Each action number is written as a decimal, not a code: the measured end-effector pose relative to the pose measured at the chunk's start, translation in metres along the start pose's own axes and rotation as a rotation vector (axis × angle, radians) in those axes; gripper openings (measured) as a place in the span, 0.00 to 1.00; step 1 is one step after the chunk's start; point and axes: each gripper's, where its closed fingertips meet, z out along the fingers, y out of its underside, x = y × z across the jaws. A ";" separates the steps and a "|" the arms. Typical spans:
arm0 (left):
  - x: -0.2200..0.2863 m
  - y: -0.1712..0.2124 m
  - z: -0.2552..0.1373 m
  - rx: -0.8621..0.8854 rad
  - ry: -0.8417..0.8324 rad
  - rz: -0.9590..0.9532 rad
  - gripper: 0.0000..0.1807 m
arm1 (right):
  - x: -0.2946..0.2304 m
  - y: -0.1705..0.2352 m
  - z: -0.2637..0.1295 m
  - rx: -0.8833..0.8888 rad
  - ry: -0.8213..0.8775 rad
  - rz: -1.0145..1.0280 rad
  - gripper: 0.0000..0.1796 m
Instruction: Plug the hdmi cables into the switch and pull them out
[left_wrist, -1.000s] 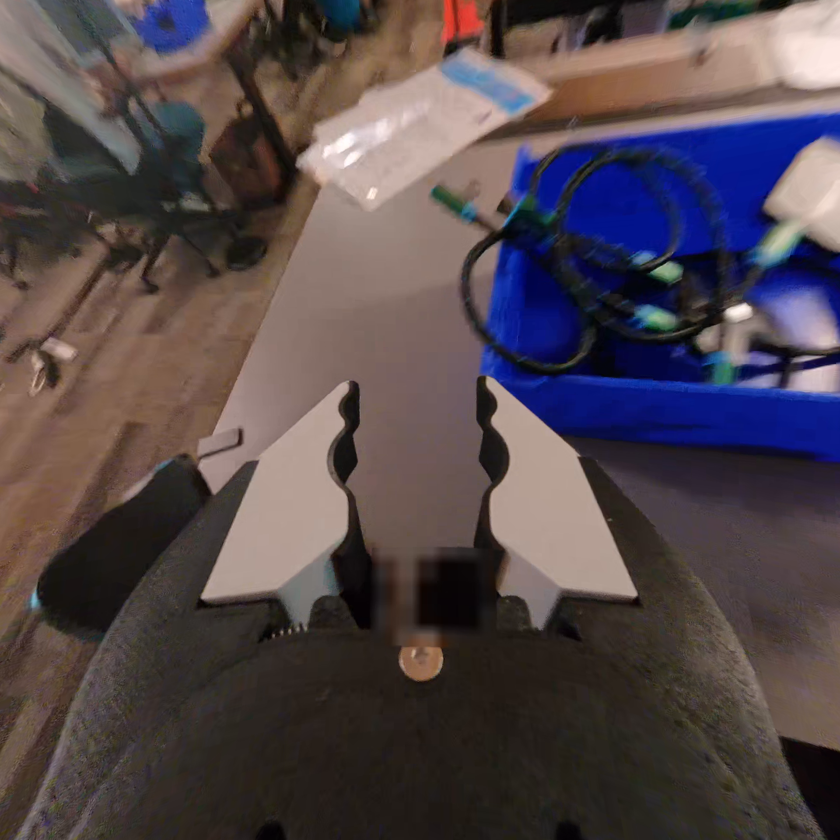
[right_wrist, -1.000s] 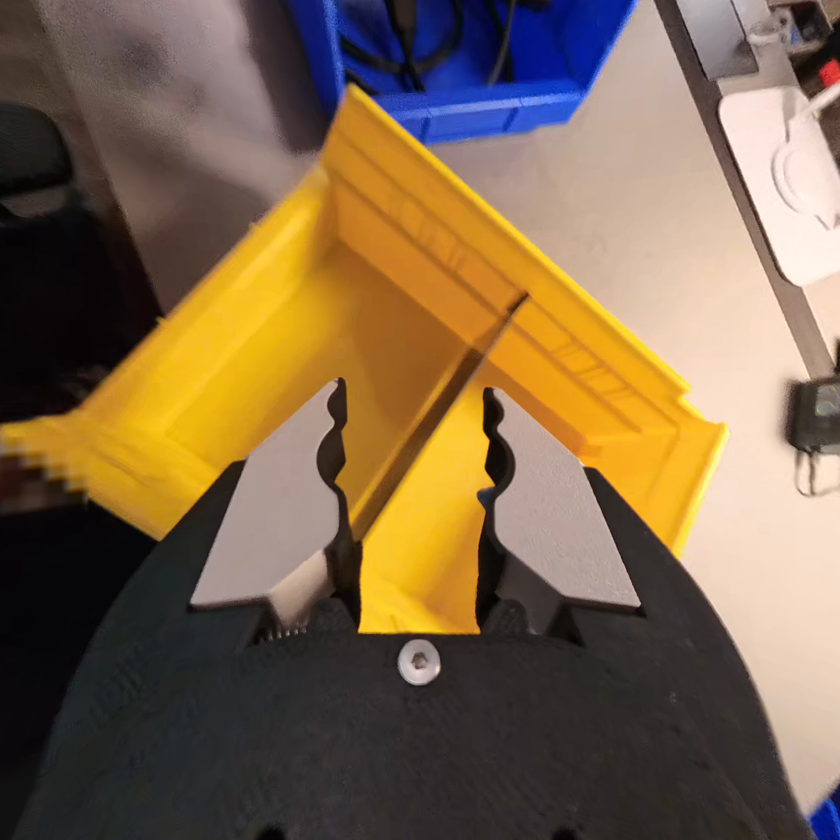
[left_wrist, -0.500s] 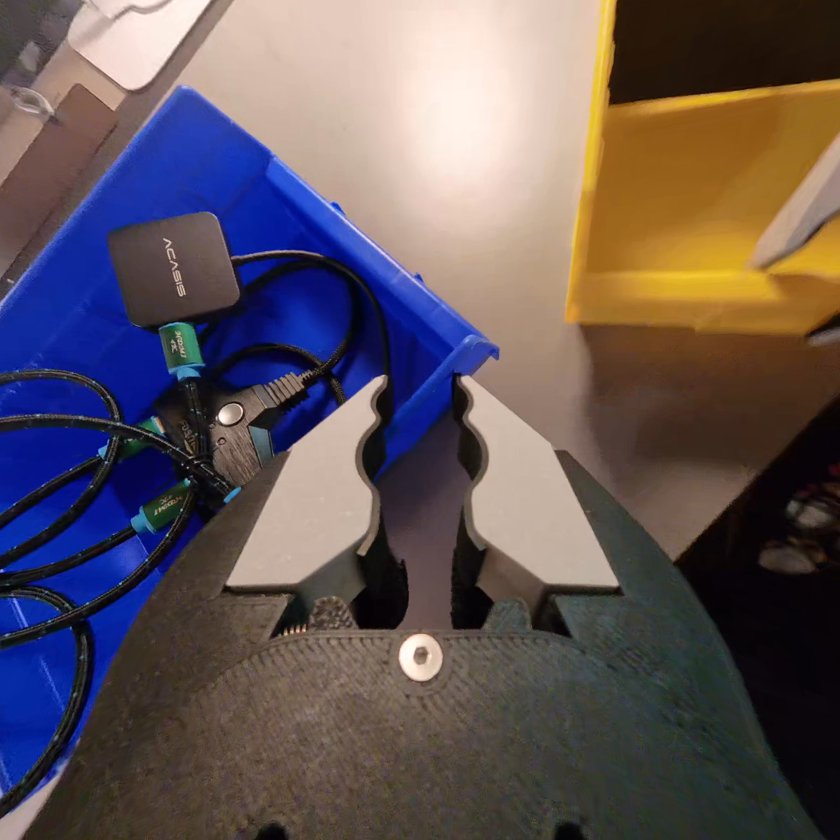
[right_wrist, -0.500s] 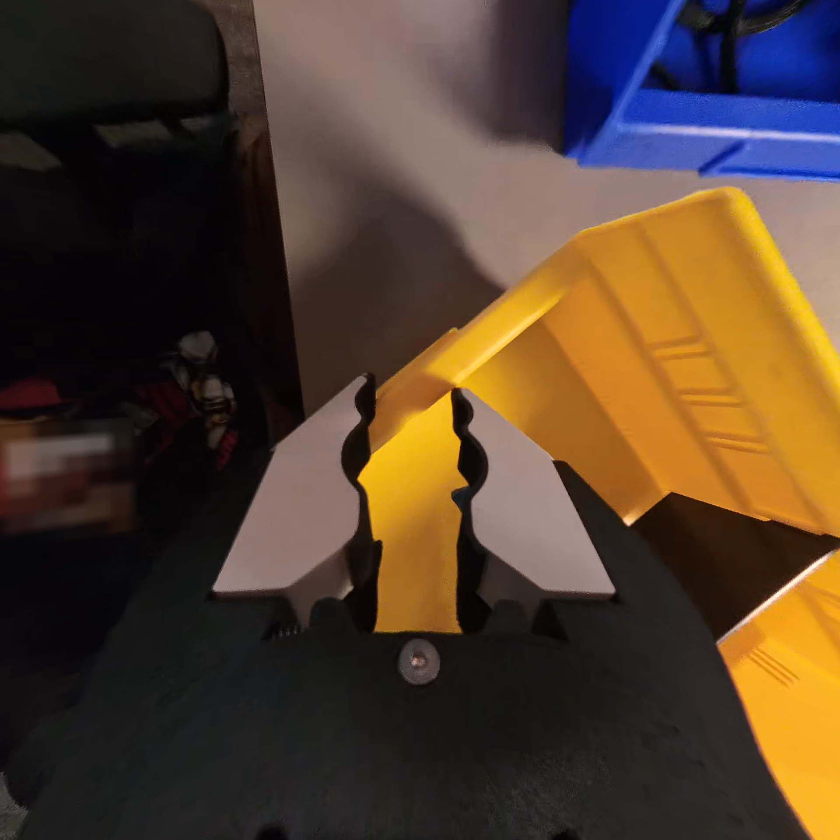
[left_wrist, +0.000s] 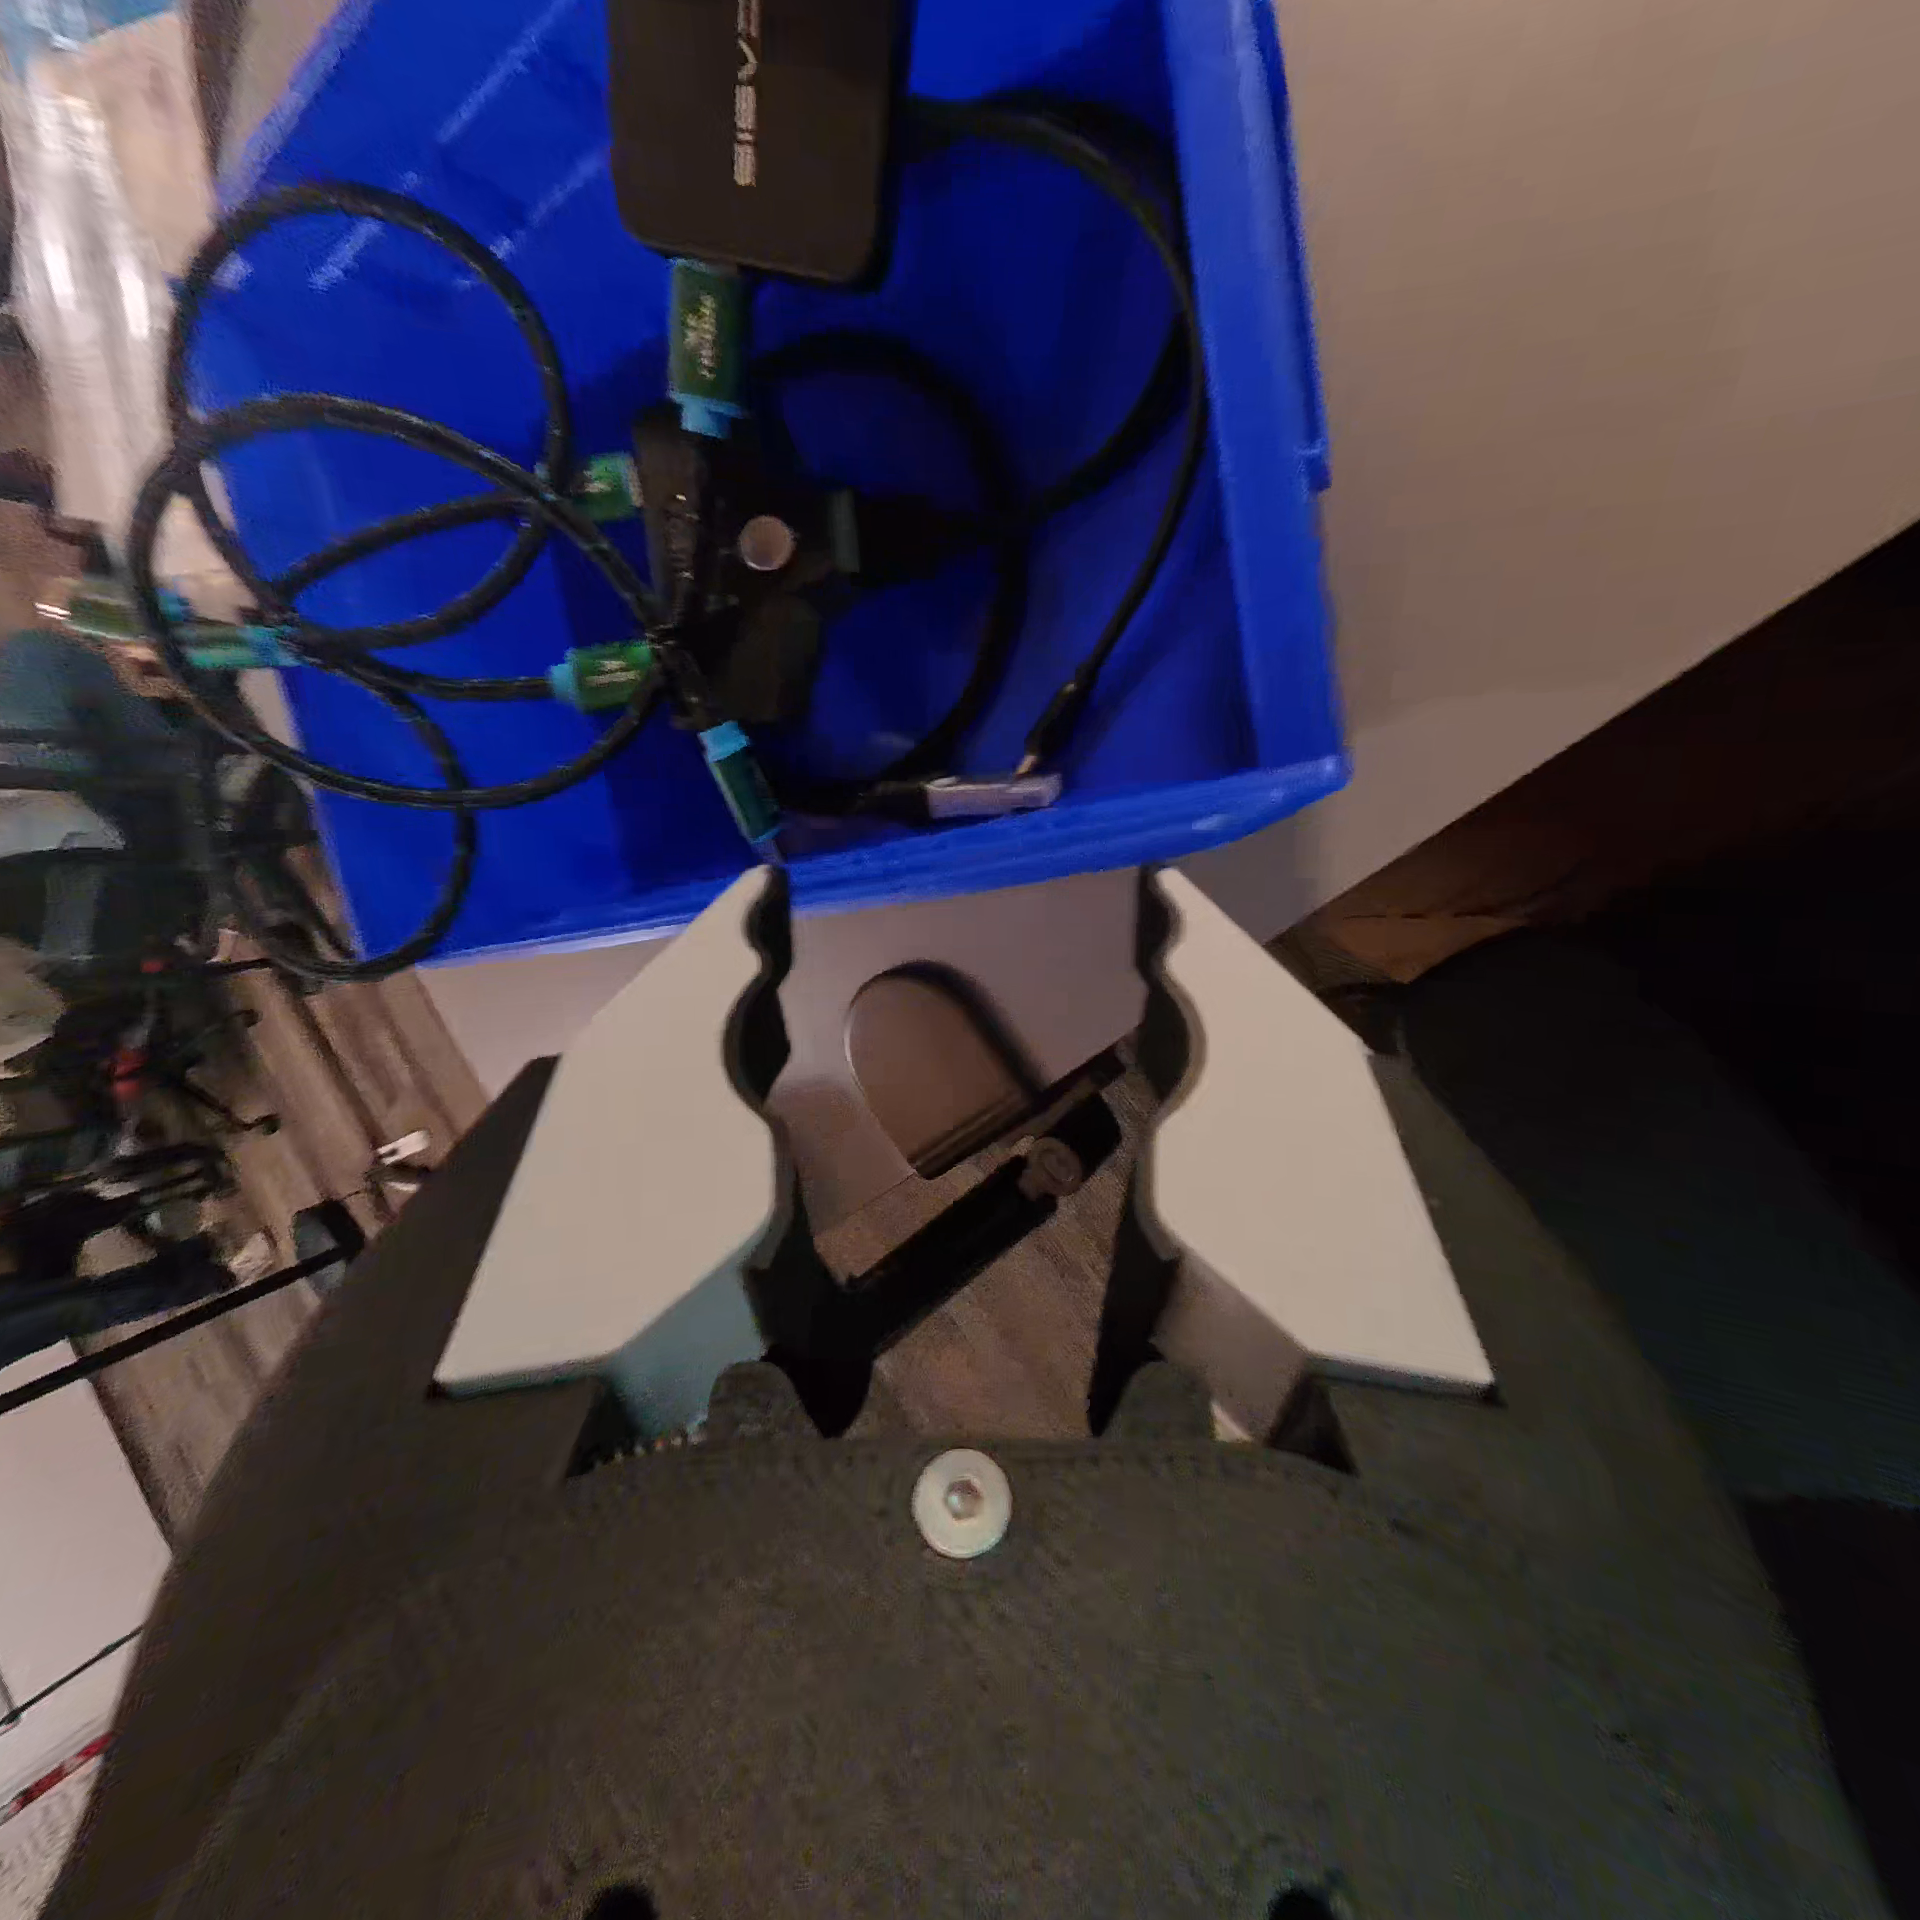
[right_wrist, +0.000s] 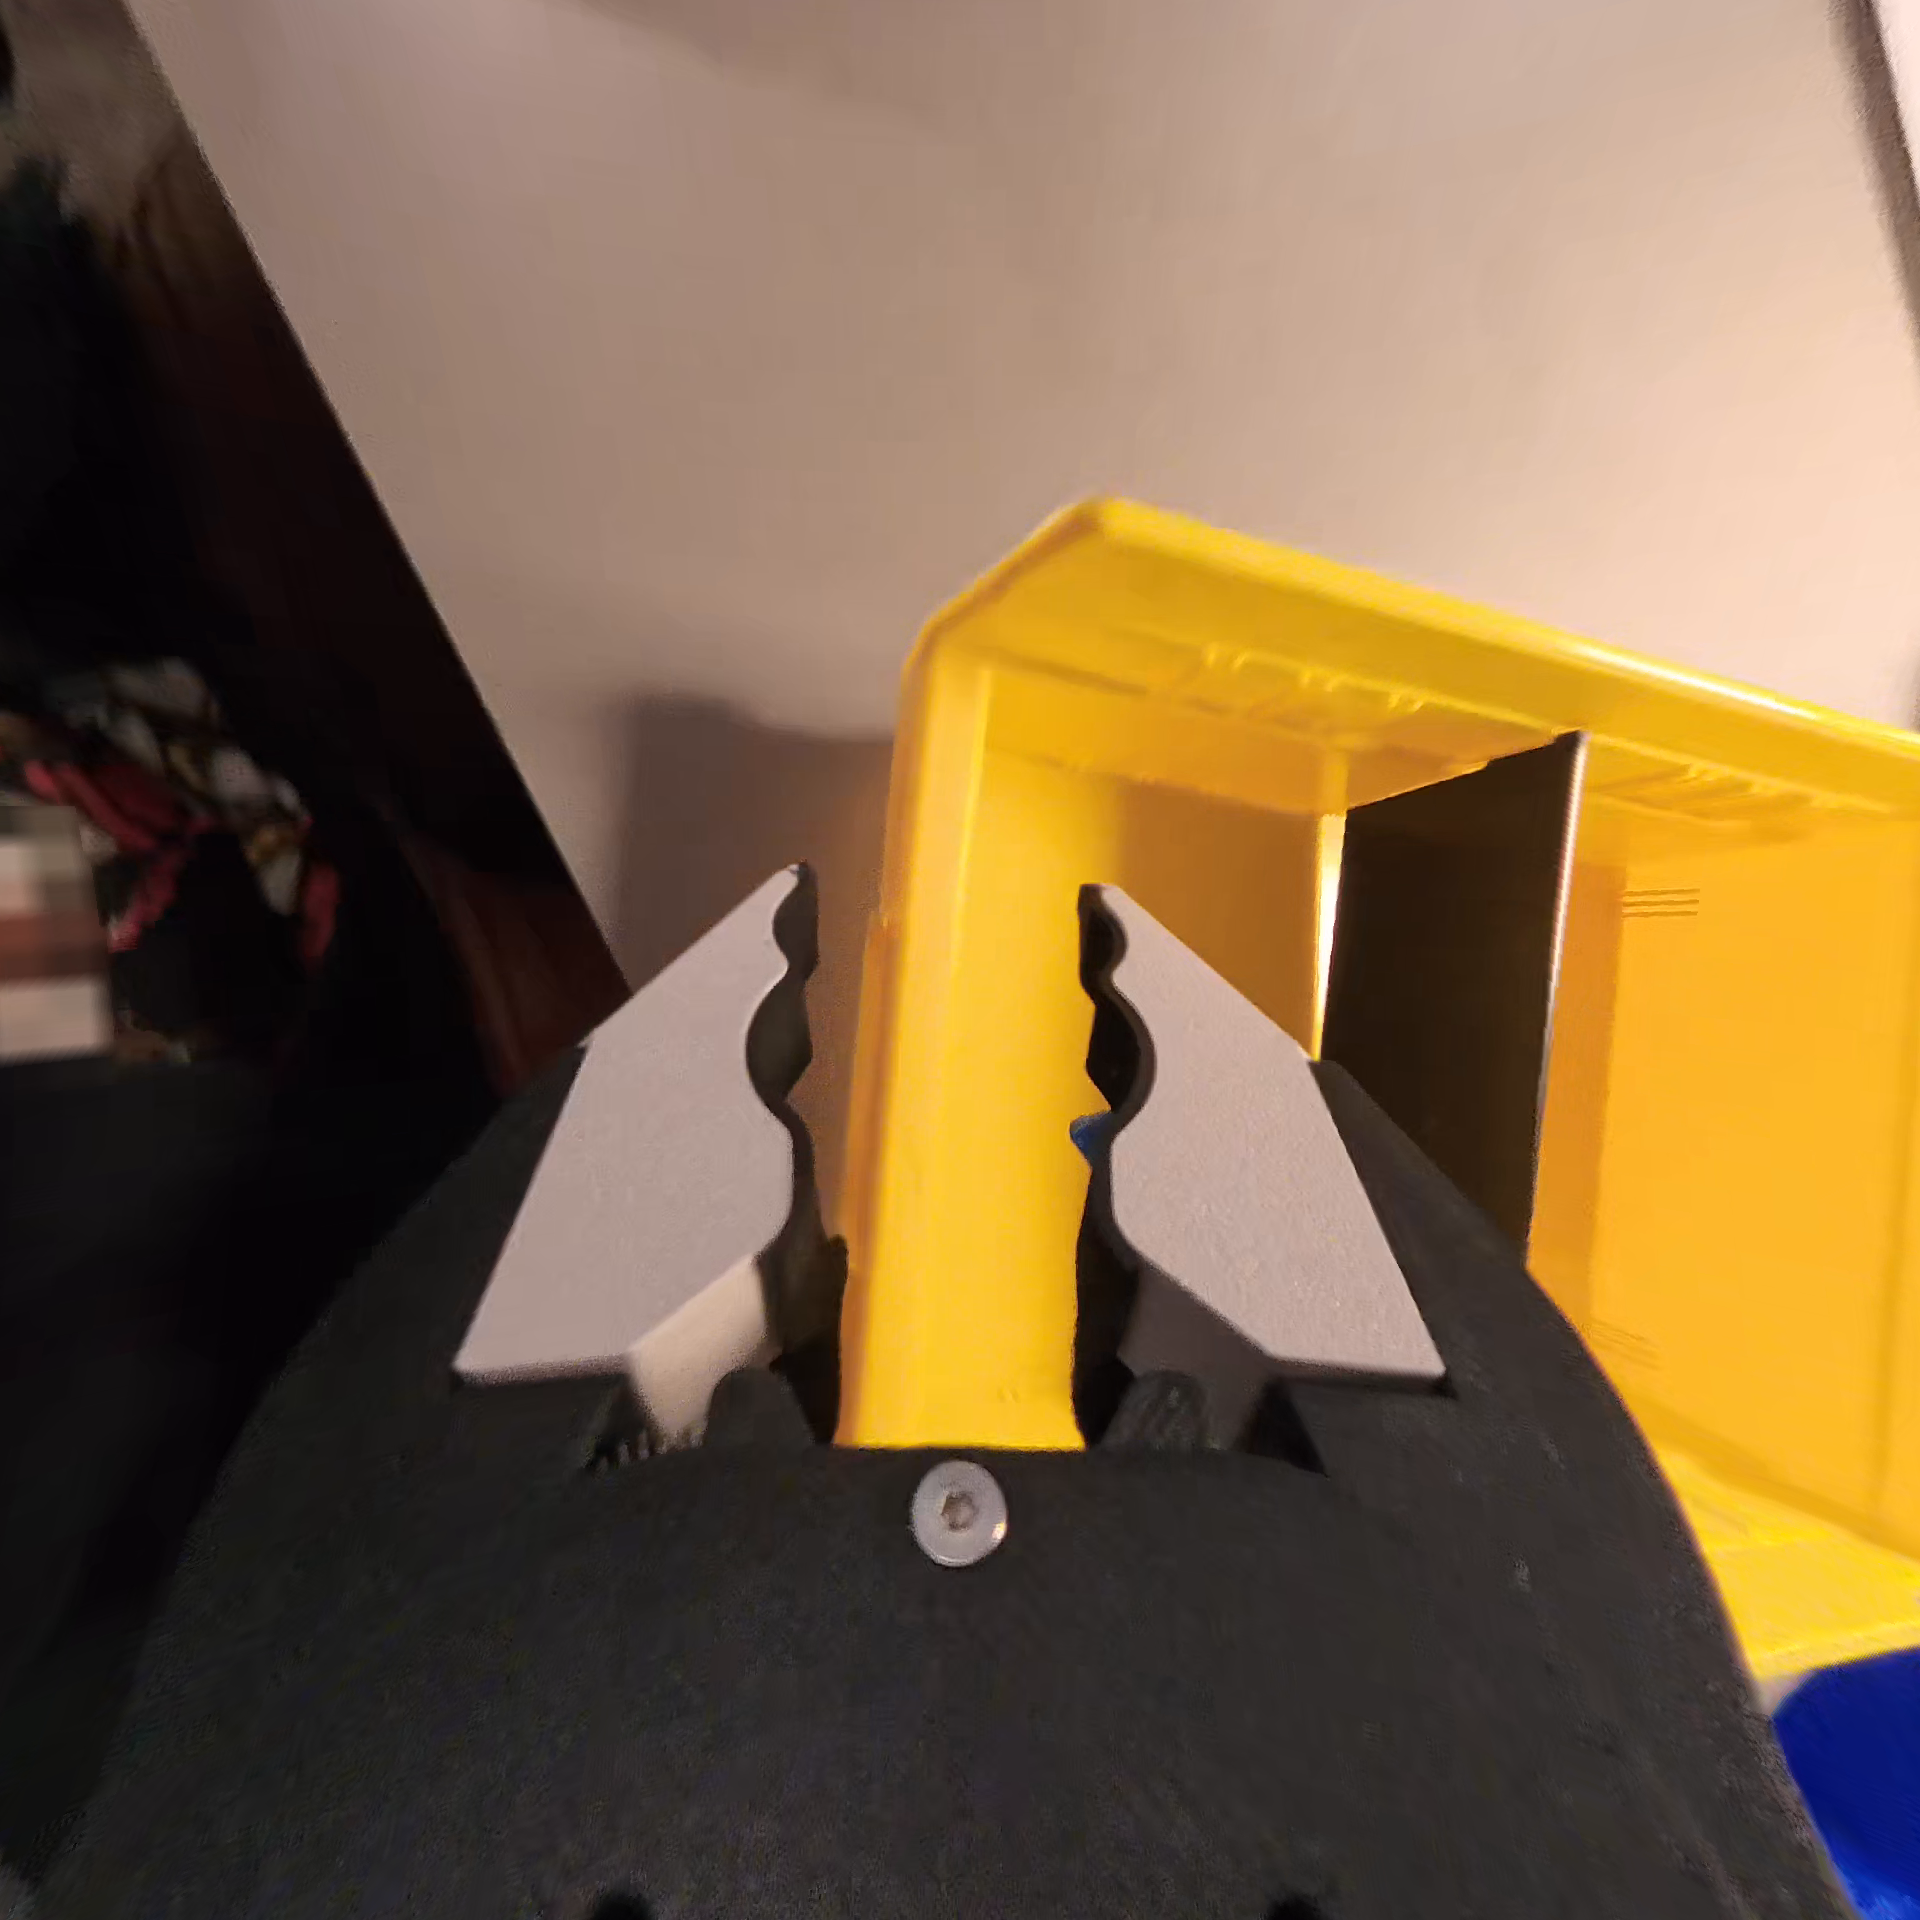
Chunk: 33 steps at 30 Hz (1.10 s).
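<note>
Pale surface (left_wrist: 1558, 416) w/ 2 bins: 1 blue bin (left_wrist: 1262, 436) upper centre of left view, 1 yellow bin (right_wrist: 1455, 686) centre-right of right view, black divider (right_wrist: 1444, 966) inside. In blue bin: 1 black square box (left_wrist: 753, 125) at top, 1 hdmi switch (left_wrist: 748, 561) mid-bin, tangled hdmi cables (left_wrist: 395, 499) w/ approx. 6 green plugs, blurred. Left tongs (left_wrist: 956, 894) released, gripping nothing, just below bin's near rim. Right tongs (right_wrist: 940, 883) released, straddling yellow corner wall. Vs 0.5 s ago: left tongs gap wider, blue bin now dead ahead; right gap also wider.
</note>
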 end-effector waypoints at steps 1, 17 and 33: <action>-0.002 -0.003 -0.002 0.030 -0.017 -0.003 0.34 | -0.002 -0.004 0.002 0.026 0.007 0.025 0.30; 0.012 -0.169 -0.013 0.679 0.065 -0.442 0.40 | 0.033 0.001 0.007 0.215 0.239 0.308 0.40; -0.008 -0.160 0.083 0.606 -0.171 -0.670 0.23 | 0.066 0.030 0.005 0.393 0.621 0.446 0.22</action>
